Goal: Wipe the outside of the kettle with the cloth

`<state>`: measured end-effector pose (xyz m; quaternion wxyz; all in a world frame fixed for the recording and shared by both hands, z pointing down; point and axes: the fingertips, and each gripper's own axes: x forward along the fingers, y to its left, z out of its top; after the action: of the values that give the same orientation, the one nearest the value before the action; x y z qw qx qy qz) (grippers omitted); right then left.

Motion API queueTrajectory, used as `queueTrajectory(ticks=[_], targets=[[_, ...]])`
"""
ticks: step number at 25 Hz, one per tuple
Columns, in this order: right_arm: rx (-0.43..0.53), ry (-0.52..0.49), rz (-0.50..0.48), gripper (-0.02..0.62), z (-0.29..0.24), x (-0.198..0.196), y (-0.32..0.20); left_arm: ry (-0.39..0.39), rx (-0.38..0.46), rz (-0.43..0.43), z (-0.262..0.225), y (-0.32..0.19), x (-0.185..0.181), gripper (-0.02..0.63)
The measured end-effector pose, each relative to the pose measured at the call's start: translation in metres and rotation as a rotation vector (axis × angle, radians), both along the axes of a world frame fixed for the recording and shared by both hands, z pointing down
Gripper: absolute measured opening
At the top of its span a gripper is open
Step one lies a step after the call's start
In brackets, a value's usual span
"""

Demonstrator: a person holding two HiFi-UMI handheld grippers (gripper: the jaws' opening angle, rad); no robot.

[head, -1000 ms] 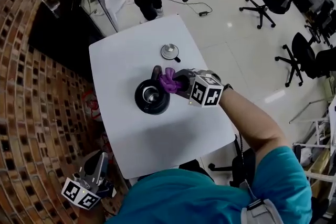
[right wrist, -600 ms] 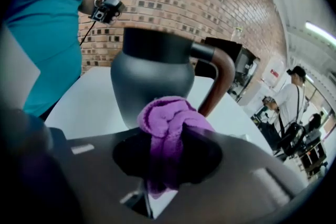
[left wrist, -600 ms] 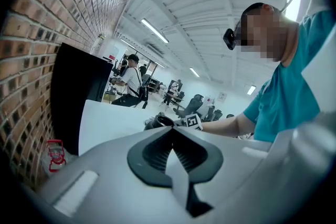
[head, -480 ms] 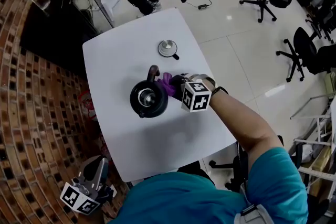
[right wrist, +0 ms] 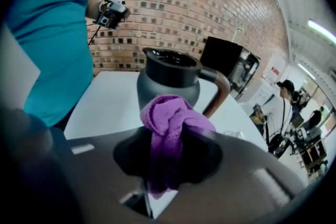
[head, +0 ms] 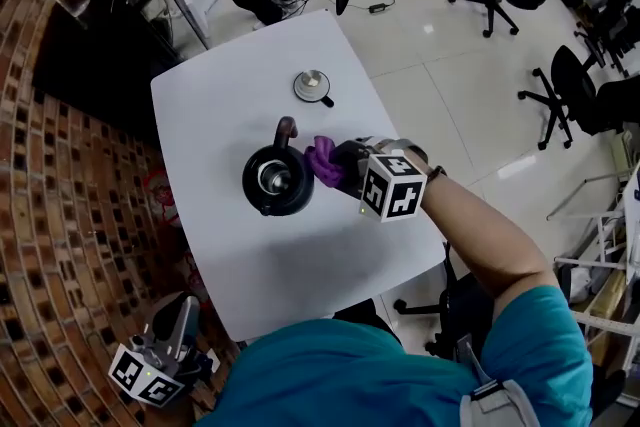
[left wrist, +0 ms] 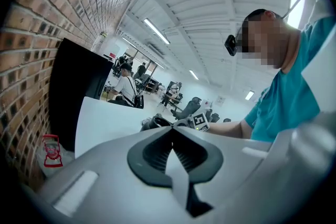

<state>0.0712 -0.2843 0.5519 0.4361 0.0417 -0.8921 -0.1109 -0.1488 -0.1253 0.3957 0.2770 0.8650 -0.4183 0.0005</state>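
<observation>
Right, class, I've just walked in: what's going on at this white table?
A person is working with a two-jaw gripper in each hand. The right gripper has its jaws shut on a bunched purple cloth, held against or right beside the side of the black kettle, near its handle. The kettle stands upright and open on the white table, with its lid lying apart, farther across. The left gripper hangs beyond the table's edge, jaws together and empty.
</observation>
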Motion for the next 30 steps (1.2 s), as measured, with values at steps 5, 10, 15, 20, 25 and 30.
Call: queueTrajectory(ticks=[5, 10, 15, 20, 25, 30], targets=[[-0.038, 0.126, -0.044, 0.094, 0.024, -0.010, 0.023, 0.007, 0.001, 0.011, 0.000, 0.003, 0.003, 0.002], [-0.131, 0.168, 0.033, 0.095, 0.074, -0.012, 0.019, -0.001, -0.015, 0.009, 0.007, 0.008, 0.004, 0.002], [-0.152, 0.165, 0.077, 0.095, 0.093, -0.010, 0.021, 0.004, -0.025, 0.000, 0.009, 0.014, 0.002, 0.002], [-0.162, 0.047, 0.152, 0.095, 0.032, -0.008, 0.047, 0.024, 0.022, -0.013, -0.003, 0.013, -0.006, 0.002], [-0.331, -0.112, 0.364, 0.095, 0.009, -0.017, 0.058, 0.051, 0.048, -0.038, -0.009, 0.015, -0.020, 0.002], [-0.446, -0.083, 0.442, 0.095, 0.062, -0.028, 0.059, 0.060, 0.039, -0.073, -0.001, 0.027, -0.036, 0.002]])
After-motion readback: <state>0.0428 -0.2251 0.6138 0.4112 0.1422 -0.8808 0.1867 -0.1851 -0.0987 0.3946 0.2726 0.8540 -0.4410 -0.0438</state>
